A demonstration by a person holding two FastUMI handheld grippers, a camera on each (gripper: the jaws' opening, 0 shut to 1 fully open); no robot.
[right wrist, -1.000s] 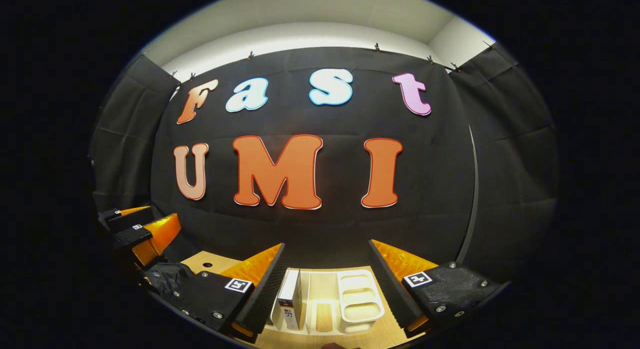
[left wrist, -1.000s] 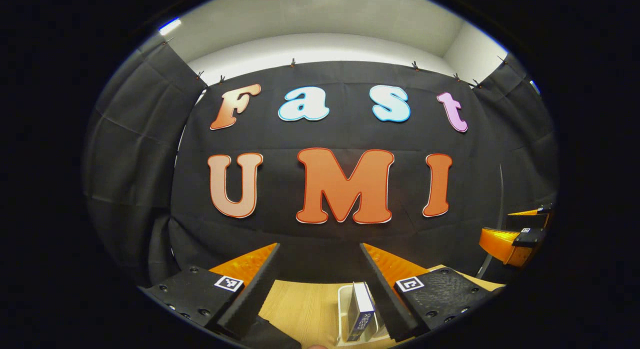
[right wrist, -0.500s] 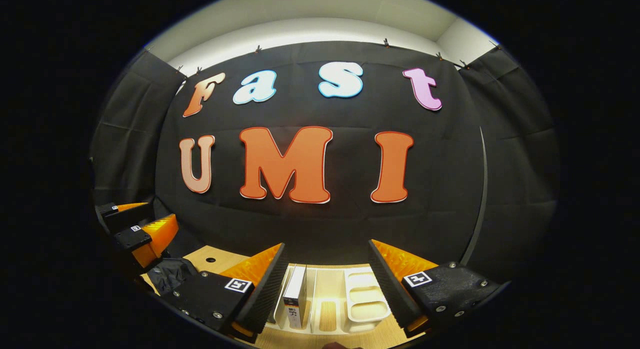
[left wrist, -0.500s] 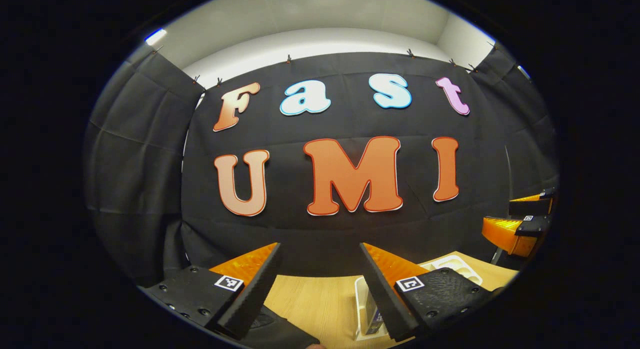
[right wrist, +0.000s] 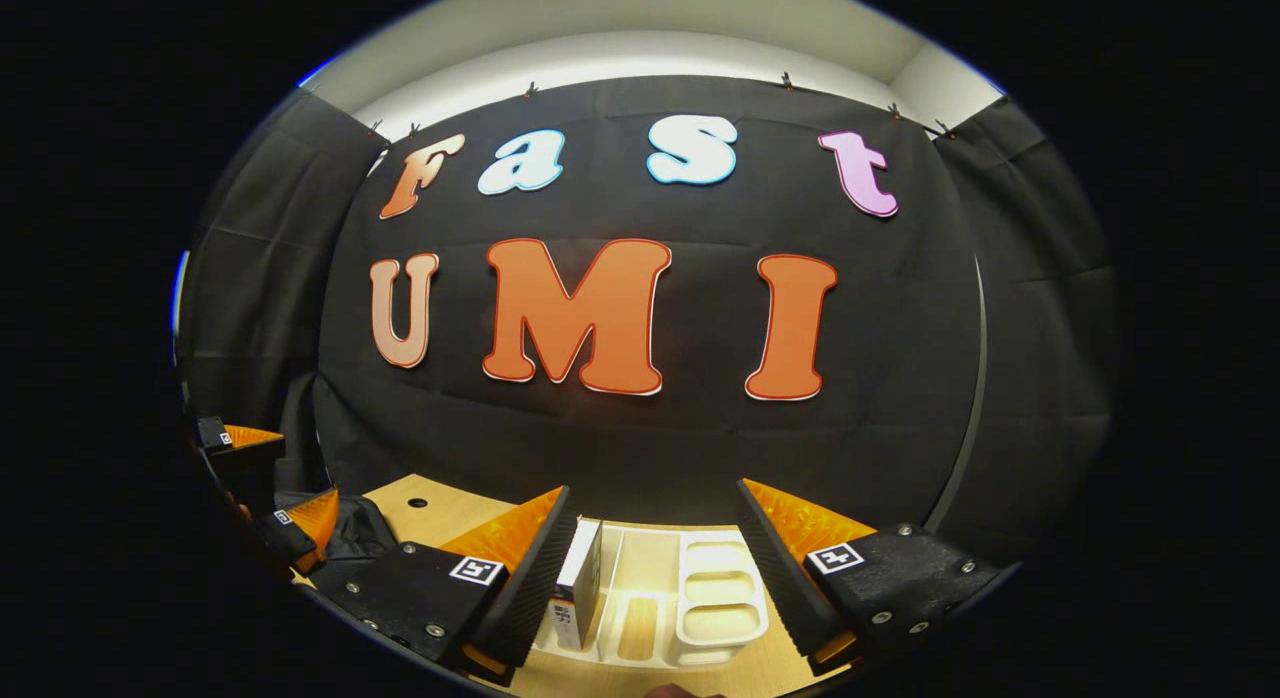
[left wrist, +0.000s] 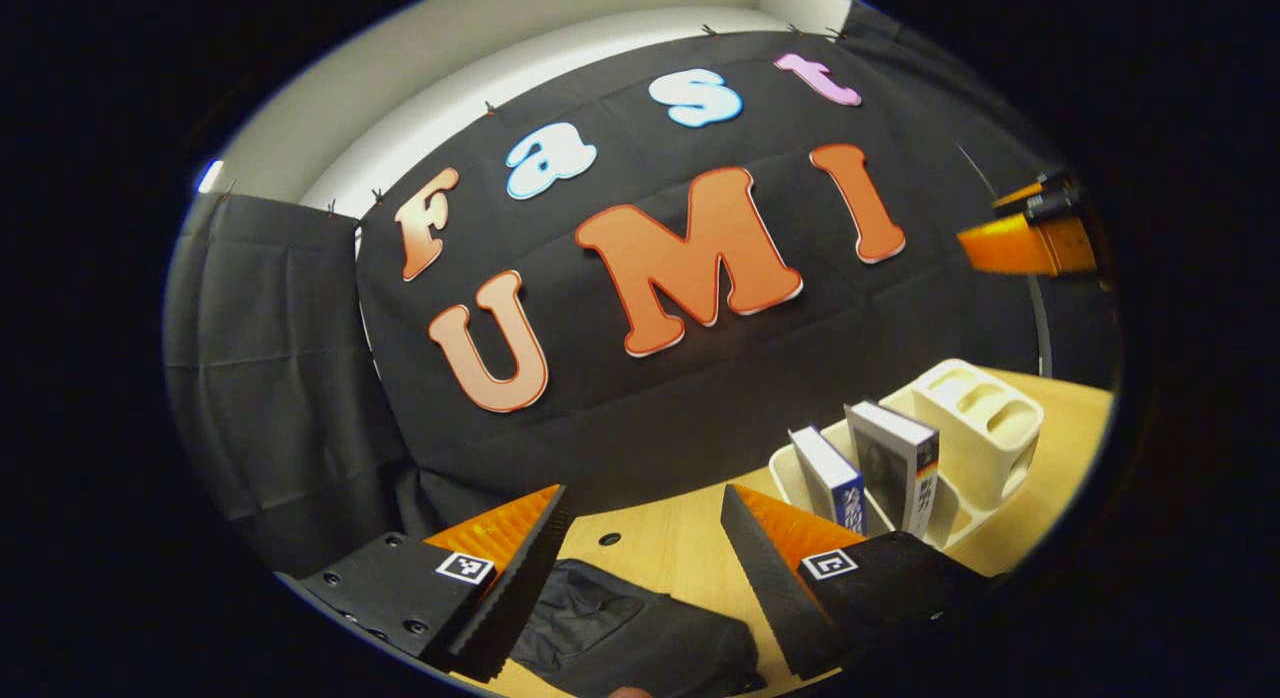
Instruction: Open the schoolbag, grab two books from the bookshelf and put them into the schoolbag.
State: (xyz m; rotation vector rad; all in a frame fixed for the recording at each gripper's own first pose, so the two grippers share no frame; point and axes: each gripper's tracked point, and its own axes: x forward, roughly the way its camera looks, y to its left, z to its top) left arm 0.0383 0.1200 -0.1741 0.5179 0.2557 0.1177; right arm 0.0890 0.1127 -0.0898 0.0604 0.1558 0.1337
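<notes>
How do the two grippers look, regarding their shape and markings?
Both the left gripper and the right gripper look alike: two wedge-shaped fingers with ribbed inner faces, mounted on dark blocks with visible screws. Each block carries a small square black-and-white marker.

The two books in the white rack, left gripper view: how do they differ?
The blue-spined book stands nearer the left gripper; the white-spined book stands behind it, closer to the rack's cup section. The white-spined book's top sits higher in the picture, and its cover is dark. Both stand upright in the rack, leaning alike, untouched.
</notes>
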